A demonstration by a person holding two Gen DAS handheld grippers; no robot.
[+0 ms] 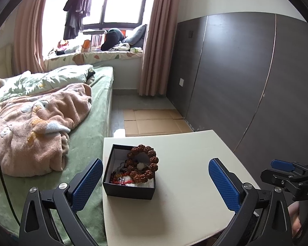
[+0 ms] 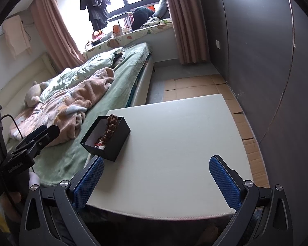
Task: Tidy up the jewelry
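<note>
One black box (image 1: 129, 176) sits on the desk (image 1: 184, 184) just ahead of the left hand-held gripper (image 1: 156, 186), left of the right hand-held gripper (image 2: 156, 184); both are spread, empty. One chunky brown bead bracelet (image 1: 145, 162) tops tangled smaller pieces, uncountable. Likely light, knobbly, floppy; best pinched at its raised arc.
</note>
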